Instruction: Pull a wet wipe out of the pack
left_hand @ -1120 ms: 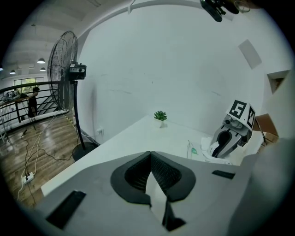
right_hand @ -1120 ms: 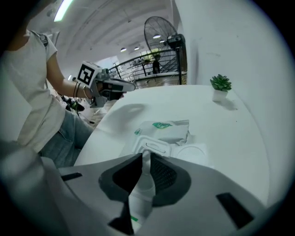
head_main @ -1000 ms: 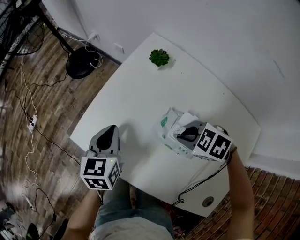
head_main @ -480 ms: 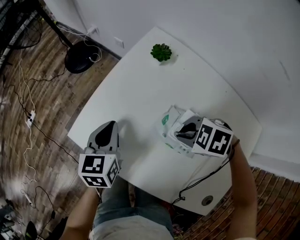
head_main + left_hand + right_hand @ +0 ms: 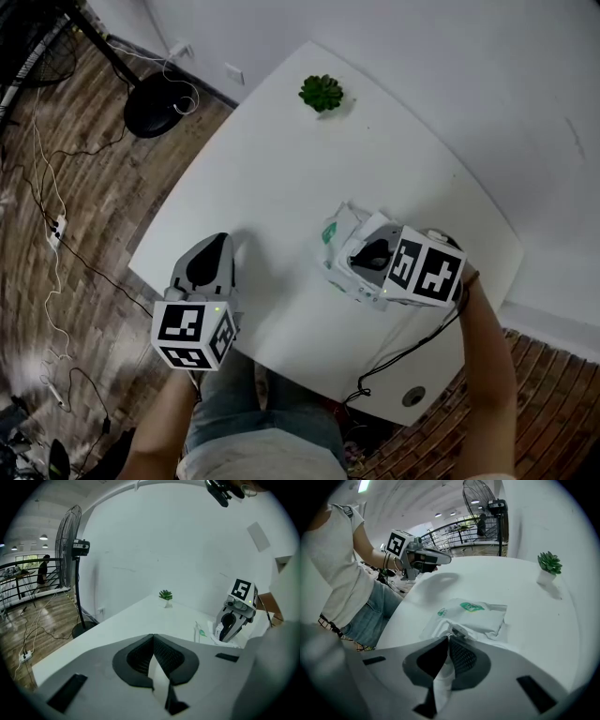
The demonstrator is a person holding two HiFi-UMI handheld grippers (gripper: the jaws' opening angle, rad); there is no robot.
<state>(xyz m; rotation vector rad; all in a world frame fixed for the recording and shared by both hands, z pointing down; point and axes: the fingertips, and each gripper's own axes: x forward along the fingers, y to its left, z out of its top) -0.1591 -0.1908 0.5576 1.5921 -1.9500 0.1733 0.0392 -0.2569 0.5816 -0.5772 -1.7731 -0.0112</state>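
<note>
The wet wipe pack [image 5: 333, 239], white with a green label, lies on the white table [image 5: 281, 169] near its right end. My right gripper [image 5: 356, 264] is right over the pack's opening. In the right gripper view the pack [image 5: 480, 616] lies just ahead of the right gripper [image 5: 447, 639], whose jaws are shut on a white wet wipe [image 5: 443, 679] that runs up from the opened flap. My left gripper [image 5: 221, 242] hovers over the table's front left edge, far from the pack. The left gripper [image 5: 152, 637] is shut at the tips with nothing seen in it.
A small green plant [image 5: 321, 92] in a white pot stands at the table's far end. A standing fan's base [image 5: 155, 103] and cables lie on the wooden floor to the left. A cable hangs off the table's front right.
My right gripper has lifted slightly over the pack, still with the wipe in it. The left gripper has stayed near the table's front left edge.
</note>
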